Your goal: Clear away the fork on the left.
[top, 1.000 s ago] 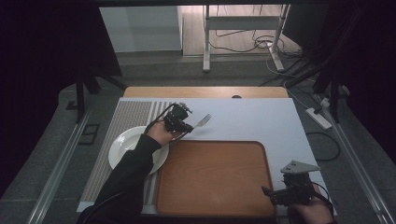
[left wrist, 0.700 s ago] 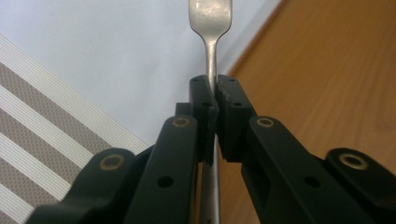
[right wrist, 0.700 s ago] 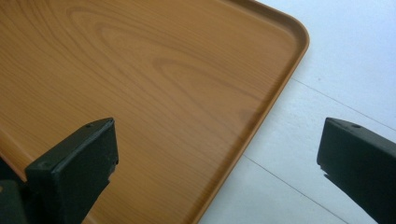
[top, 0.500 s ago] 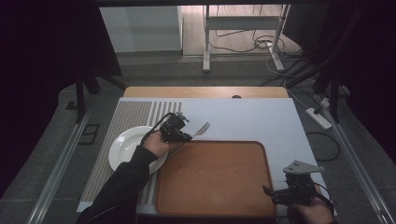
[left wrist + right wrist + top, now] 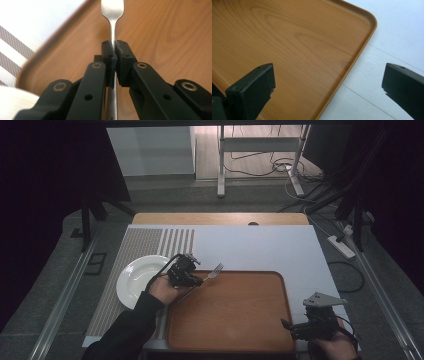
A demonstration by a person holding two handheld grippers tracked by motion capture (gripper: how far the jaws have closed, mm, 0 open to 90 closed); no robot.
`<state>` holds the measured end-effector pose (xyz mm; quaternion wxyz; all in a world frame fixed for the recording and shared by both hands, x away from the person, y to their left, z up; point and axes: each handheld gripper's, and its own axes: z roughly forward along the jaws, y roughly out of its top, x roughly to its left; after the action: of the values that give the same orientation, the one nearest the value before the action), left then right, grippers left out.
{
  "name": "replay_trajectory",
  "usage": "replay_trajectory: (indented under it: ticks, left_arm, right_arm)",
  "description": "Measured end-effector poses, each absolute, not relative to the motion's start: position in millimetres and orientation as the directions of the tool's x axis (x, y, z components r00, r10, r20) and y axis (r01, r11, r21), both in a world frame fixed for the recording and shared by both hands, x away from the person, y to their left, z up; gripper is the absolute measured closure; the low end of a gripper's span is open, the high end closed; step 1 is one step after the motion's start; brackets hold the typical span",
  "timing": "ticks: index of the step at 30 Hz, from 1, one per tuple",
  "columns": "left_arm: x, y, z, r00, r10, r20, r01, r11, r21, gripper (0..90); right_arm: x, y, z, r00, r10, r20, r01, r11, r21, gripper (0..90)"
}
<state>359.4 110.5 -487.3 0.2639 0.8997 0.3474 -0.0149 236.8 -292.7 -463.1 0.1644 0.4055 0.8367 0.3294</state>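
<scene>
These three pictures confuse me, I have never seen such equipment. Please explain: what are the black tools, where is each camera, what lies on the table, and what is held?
A person holds a hand-operated gripper in each hand. The high view looks down on the table; each other camera rides on one gripper, looking along its black jaws. On the table lie a wooden tray and a white plate. The left gripper is shut on a metal fork, above the tray's corner. The right gripper is open and holds nothing, beside the tray's near right corner.

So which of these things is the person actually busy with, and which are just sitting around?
In use:
- fork, clamped in the left gripper
- wooden tray, under the fork
- right gripper, open at the tray's corner

Possibly part of it, or just sitting:
- white plate
- striped mat
- power strip on the floor
</scene>
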Motion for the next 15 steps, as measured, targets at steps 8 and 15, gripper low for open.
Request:
replay_trajectory:
  ticks: [8,15]
  left_arm:
    - [334,115,-492,0.737,0.638,-0.223,0.654,-0.591,0.472,85.7]
    - [313,112,-494,0.734,0.643,-0.218,0.658,-0.593,0.464,85.7]
  right_arm:
    - [236,-292,-463,-0.620,0.784,-0.014,0.567,0.460,0.683,0.0]
    - [236,-291,-463,-0.623,0.782,-0.018,0.566,0.466,0.680,0.0]
